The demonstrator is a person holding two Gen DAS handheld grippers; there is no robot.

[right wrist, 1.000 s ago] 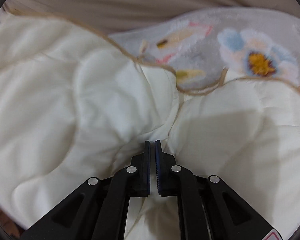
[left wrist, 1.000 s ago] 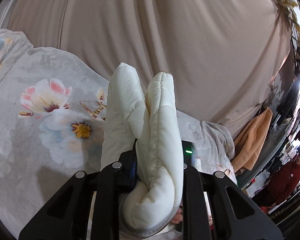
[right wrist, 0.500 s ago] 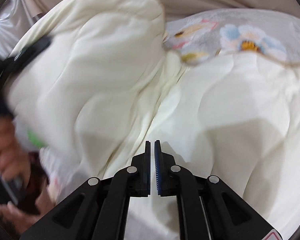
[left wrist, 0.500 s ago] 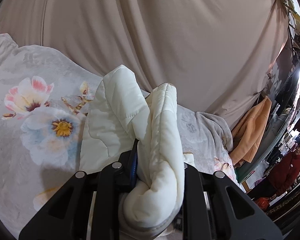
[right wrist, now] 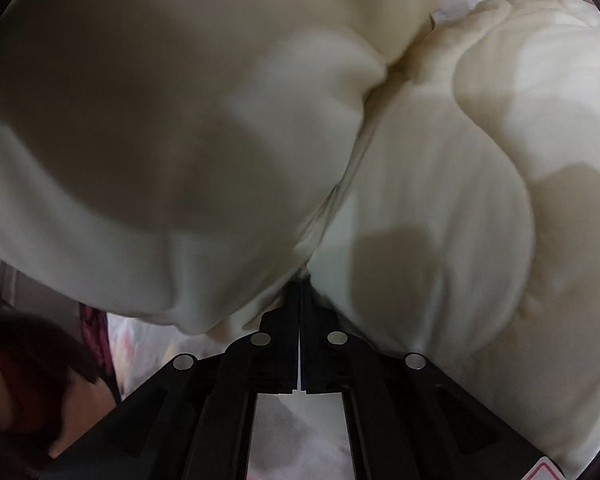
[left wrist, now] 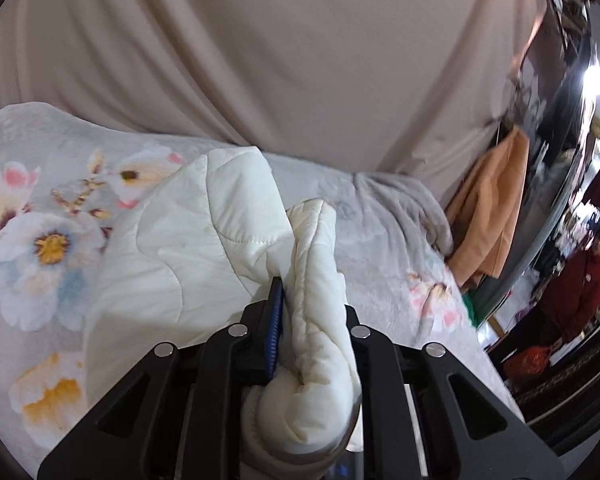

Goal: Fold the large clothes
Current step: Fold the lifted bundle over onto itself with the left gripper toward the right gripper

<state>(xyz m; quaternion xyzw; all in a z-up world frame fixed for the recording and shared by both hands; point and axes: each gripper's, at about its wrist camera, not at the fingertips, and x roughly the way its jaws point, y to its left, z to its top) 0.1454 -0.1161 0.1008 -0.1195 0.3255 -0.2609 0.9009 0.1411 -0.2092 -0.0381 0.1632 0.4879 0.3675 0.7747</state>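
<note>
Both grippers have hold of the cream quilted coat (left wrist: 204, 248). My left gripper (left wrist: 300, 320) has its fingers clamped on a thick rolled edge at lower centre of its view; the right gripper (right wrist: 300, 292) has its fingers nearly touching, pinching a thin seam. I'd keep the two grips level and lay the raised half over evenly, since puffy, slippery padding tends to slide. Beyond it the coat lies on a fleecy floral blanket (left wrist: 40, 240) over the bed, and a beige curtain (left wrist: 300, 60) hangs behind.
</note>
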